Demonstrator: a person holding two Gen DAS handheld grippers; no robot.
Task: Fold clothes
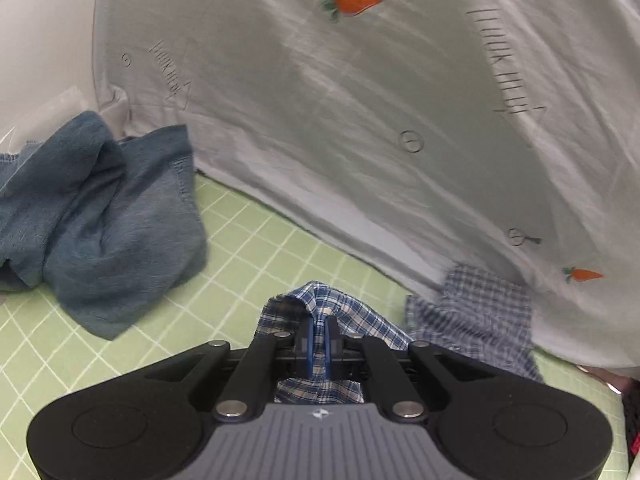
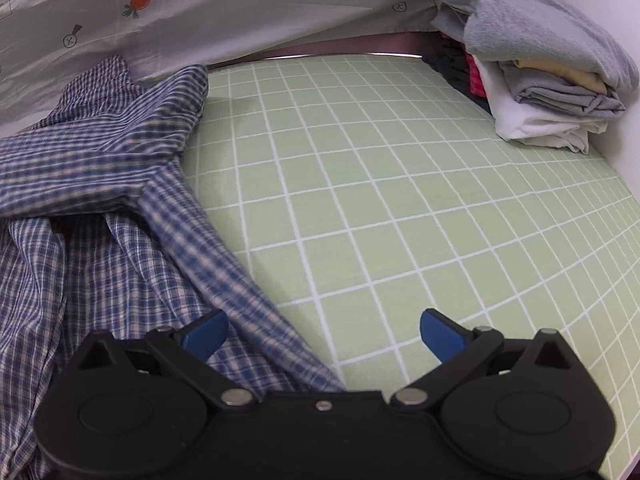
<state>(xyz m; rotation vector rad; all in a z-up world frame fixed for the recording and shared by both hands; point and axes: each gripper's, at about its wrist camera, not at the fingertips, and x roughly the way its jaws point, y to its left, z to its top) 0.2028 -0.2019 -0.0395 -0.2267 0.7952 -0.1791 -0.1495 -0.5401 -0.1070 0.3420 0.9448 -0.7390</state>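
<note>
A blue-and-white plaid shirt [image 2: 100,184] lies crumpled on the green grid mat [image 2: 400,200], filling the left of the right wrist view. My left gripper [image 1: 319,336] is shut on a bunched fold of this plaid shirt [image 1: 320,308], with more of it trailing to the right. My right gripper [image 2: 324,332] hangs open just above the mat, its left blue fingertip [image 2: 206,334] over a long plaid strip of the shirt and its right fingertip over bare mat. Nothing sits between its fingers except that strip's edge.
A crumpled blue denim garment [image 1: 100,232] lies at the left. A white sheet with carrot prints [image 1: 360,100] drapes along the back. A stack of folded clothes [image 2: 540,64] sits at the mat's far right corner, beside a white wall.
</note>
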